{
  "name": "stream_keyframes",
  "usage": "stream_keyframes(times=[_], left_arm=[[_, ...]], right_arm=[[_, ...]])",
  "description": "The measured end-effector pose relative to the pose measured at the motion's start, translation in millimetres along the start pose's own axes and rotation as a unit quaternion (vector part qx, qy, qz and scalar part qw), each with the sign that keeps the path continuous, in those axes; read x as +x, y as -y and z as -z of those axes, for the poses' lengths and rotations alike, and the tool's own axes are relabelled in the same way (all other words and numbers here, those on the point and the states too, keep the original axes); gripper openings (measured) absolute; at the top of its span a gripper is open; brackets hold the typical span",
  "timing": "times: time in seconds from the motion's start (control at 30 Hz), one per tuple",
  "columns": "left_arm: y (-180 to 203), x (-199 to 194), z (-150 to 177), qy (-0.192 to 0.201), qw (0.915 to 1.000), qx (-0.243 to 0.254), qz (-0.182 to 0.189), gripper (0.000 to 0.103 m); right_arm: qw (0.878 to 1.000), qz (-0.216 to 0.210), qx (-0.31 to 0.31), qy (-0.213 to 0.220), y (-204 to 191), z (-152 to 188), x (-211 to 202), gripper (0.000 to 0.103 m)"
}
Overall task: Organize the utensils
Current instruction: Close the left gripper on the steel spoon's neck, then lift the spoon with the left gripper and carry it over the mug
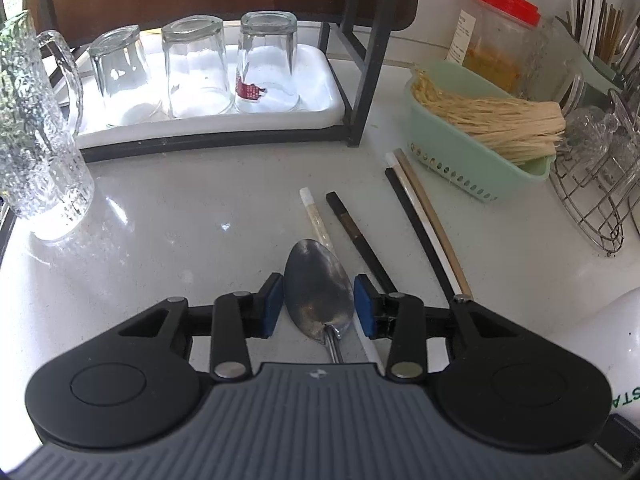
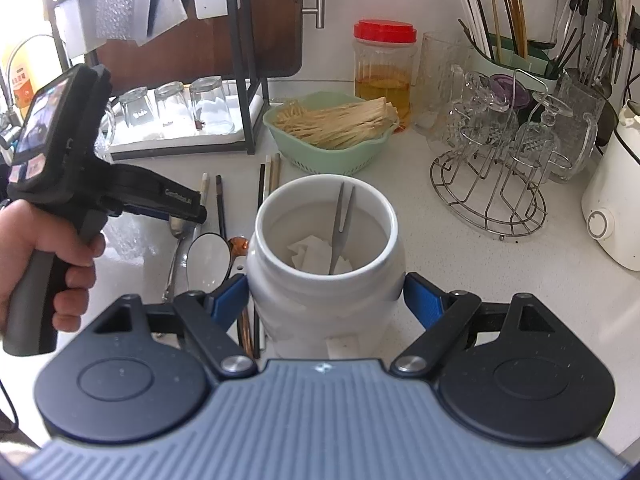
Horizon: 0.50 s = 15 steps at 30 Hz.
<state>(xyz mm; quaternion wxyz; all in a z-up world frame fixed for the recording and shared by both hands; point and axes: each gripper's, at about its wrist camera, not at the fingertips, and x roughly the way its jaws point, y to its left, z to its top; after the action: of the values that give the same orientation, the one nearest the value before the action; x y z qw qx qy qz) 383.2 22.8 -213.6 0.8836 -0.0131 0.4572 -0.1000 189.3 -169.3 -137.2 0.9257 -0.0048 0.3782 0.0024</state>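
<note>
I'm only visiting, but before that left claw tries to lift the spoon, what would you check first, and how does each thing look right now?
1. Spoon bowl between the left claw pads: ok. The metal spoon lies centred between them.
2. Pads pressing on the spoon: not ok. A sliver of gap shows on each side.
3. Nearby chopsticks clear of the grip: cannot tell. The dark chopstick runs close beside the right pad.
4. White jar steadied: ok. The right claw has a pad on each side of it.
5. Room in the jar: ok. Only a fork and some crumpled paper are inside.
</note>
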Motion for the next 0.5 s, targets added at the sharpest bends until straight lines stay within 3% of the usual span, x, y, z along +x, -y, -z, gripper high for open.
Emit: stream_keyframes(times=[0.5], left_arm=[[6,-64,-8,0.001,0.9994,0.015,0.030,0.044]], right_arm=[[0.999,0.001,-0.009,-0.033,-4,-12,7,0.087]])
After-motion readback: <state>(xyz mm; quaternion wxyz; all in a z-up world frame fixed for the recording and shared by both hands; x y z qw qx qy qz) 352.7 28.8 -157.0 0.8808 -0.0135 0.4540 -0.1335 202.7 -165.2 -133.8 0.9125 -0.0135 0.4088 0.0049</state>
